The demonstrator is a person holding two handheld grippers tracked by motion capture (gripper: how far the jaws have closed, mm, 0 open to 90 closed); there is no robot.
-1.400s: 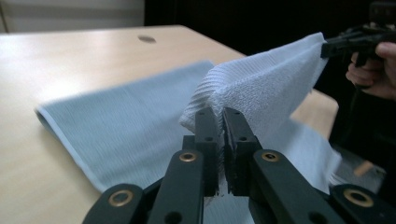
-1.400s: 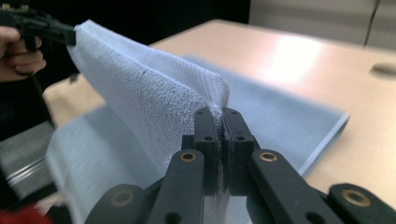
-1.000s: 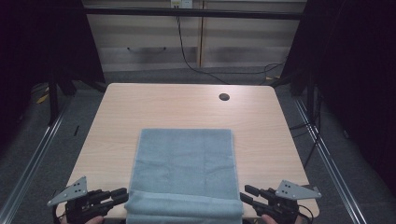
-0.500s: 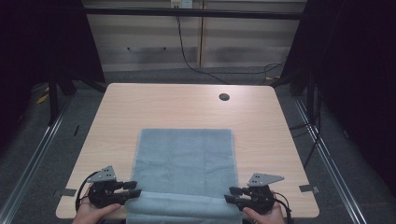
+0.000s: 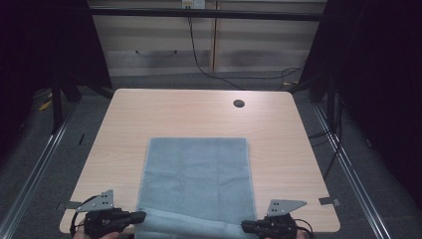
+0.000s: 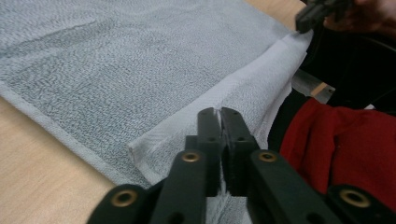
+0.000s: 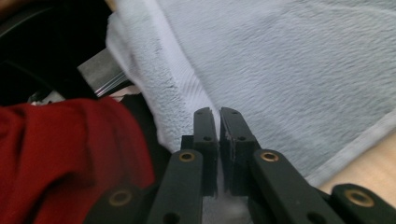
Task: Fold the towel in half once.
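Now my left gripper (image 5: pixel 141 216) sits at the near left corner of the grey-blue towel (image 5: pixel 199 179), and my right gripper (image 5: pixel 245 226) at the near right corner, both low at the near edge of the wooden table (image 5: pixel 149 114). Each pair of jaws has just been closing, and in the left gripper view (image 6: pixel 219 112) they stand almost together with the towel's pale folded hem pinched between the tips. My right gripper view (image 7: pixel 218 112) shows the same: jaws nearly touching, the hem caught between them, the cloth bunched up just left of the tips. Most of the towel lies flat on the table's near half, its far edge reaching about the middle, its near edge lifted slightly into a paler fold running between my two grippers. A round cable hole (image 5: pixel 239 103) lies toward the far right, well apart from the towel. My red sleeve (image 6: pixel 345 149) shows beside the hem.
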